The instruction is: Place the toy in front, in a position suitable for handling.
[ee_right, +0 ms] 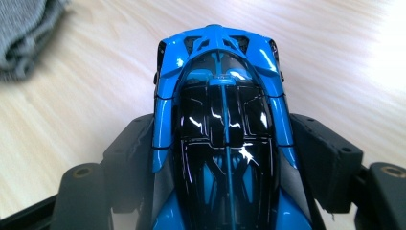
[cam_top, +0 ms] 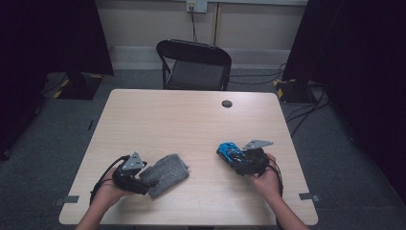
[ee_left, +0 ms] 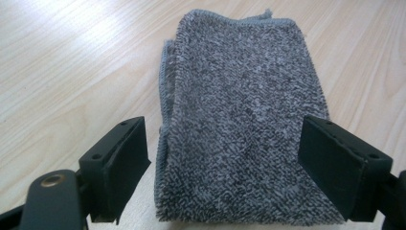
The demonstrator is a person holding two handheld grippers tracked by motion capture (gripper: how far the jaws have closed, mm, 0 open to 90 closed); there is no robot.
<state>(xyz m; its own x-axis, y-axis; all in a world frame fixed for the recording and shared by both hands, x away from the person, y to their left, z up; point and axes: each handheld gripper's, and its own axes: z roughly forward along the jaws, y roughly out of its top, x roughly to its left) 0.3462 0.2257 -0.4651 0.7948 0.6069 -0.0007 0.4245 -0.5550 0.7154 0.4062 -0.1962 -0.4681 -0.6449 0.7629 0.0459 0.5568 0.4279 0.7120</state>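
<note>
Right tongs (ee_right: pixel 225 182) grip the car (ee_right: pixel 222 120); I'd hold it level while left tongs (ee_left: pixel 225 167), open, close squarely on the cloth (ee_left: pixel 239 120).

Left gripper (cam_top: pixel 135 173) fingers spread apart; right gripper (cam_top: pixel 245 160) fingers clamped.

Your high view looks from above your side of the bench (cam_top: pixel 191 120), facing forward and down, far enough back to take in the whole top, the chair (cam_top: pixel 194 64) beyond it and the floor around.

Your left gripper view sits low and close, looking along its black fingers (ee_left: pixel 117 165) at the grey cloth (ee_left: pixel 244 124).

Your right gripper view is nearer still, looking over the blue toy car (ee_right: pixel 222 139).

It also catches that cloth (ee_right: pixel 24 33) at its upper left corner, so both gripper views share it, and the high view shows cloth (cam_top: pixel 165 175) and car (cam_top: pixel 230 152) together.
</note>
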